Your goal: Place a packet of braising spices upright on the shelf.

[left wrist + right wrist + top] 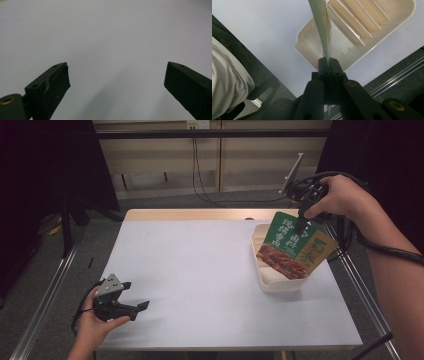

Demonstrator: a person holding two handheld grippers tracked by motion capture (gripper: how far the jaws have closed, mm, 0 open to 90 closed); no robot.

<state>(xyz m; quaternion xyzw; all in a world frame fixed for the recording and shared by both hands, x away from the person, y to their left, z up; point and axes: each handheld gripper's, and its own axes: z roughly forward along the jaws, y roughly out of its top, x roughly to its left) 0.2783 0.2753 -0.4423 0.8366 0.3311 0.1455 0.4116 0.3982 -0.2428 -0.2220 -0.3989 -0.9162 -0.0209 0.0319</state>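
A flat green and yellow food pouch (292, 249) with a picture of a red dish hangs over a cream plastic bin (280, 282) at the table's right side. My right gripper (303, 221) is shut on the pouch's top edge and holds it tilted above the bin. In the right gripper view the pouch (322, 27) runs edge-on up from the pinched jaws, with the bin (312, 51) and several flat packets (354, 22) standing inside it below. My left gripper (136, 299) rests low at the table's front left, open, with only white tabletop between its jaws (117, 80).
The white tabletop (200, 285) spreads bare between the two grippers. A metal rail (357, 280) borders the table's right edge, close to the bin. Cables (200, 175) hang down the back wall. A person's clothed leg (227, 82) is near the table's edge.
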